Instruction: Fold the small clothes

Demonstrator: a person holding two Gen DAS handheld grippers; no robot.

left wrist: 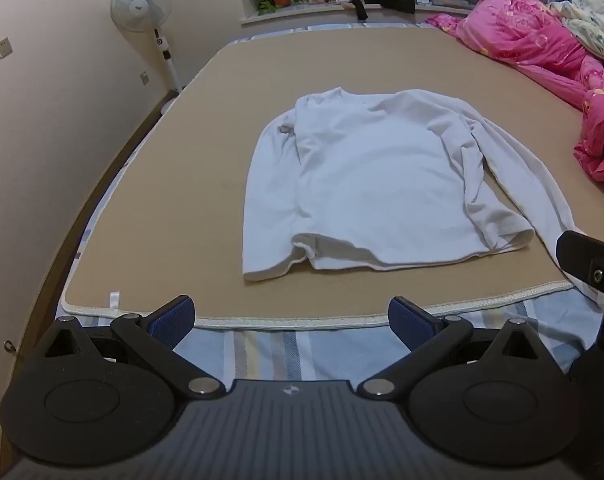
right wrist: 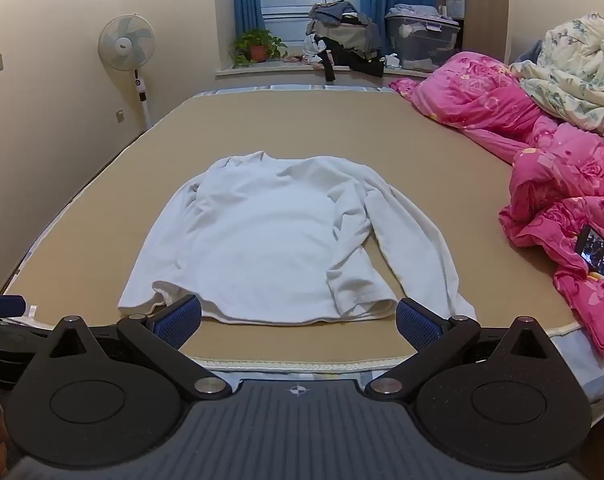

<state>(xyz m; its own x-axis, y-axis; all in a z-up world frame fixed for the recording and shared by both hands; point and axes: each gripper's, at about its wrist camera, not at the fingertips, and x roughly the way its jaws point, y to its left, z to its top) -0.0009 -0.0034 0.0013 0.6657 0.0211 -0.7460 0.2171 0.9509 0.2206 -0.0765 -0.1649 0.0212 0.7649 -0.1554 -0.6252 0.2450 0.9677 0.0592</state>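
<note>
A white long-sleeved shirt (left wrist: 378, 176) lies flat on the tan bed mat (left wrist: 205, 160), neck away from me, hem near the front edge. It also shows in the right wrist view (right wrist: 269, 236). Its left sleeve lies along the body; the right sleeve trails toward the mat's front right corner. My left gripper (left wrist: 291, 320) is open and empty, hovering short of the mat's front edge. My right gripper (right wrist: 299, 320) is open and empty, just before the shirt's hem. Part of the right gripper shows at the right edge of the left wrist view (left wrist: 590, 260).
A pink quilt (right wrist: 542, 152) and a floral blanket (right wrist: 574, 72) are piled along the bed's right side, with a phone (right wrist: 600, 254) resting on the quilt. A standing fan (right wrist: 127, 46) stands by the left wall. A plant (right wrist: 257, 46), clothes and a storage box sit on the windowsill.
</note>
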